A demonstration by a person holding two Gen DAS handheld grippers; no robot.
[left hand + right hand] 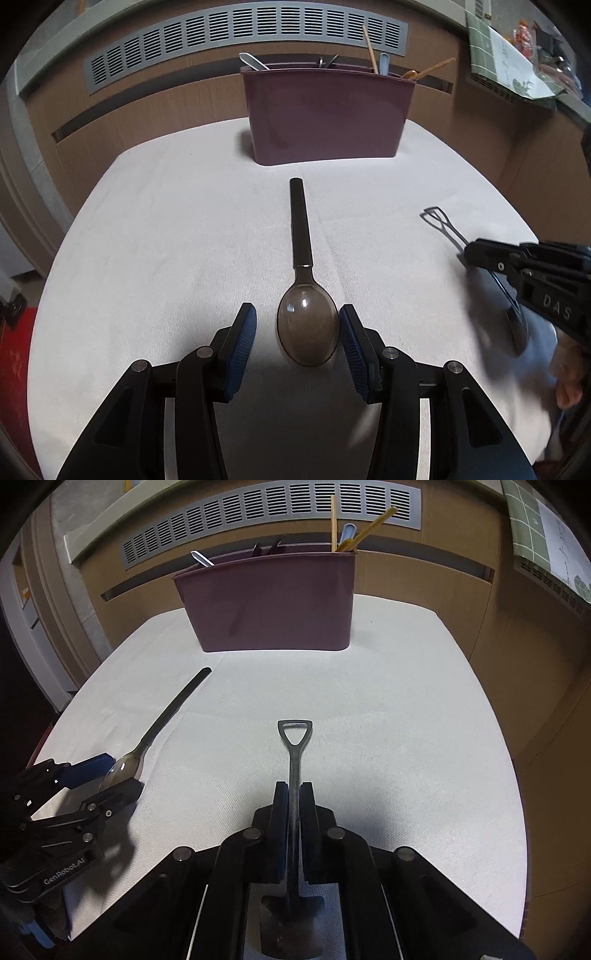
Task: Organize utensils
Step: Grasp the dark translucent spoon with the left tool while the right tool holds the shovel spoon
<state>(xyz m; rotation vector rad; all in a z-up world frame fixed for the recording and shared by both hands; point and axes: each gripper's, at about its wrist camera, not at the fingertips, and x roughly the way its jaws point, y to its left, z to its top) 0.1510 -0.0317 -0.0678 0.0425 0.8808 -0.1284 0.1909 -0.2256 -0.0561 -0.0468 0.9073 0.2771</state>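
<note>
A dark spoon with a black handle lies on the white cloth, handle pointing toward the holder. My left gripper is open, its blue pads on either side of the spoon's bowl without pressing it. A metal shovel-shaped spoon lies to the right, looped handle end pointing away. My right gripper is shut on its shaft, the flat blade lying back beneath the gripper body. A maroon utensil holder stands at the far edge with several utensils and chopsticks inside.
The white cloth-covered table ends just behind the holder, against a wooden panel with a grey vent grille. A green checked cloth with papers lies on a ledge at the far right.
</note>
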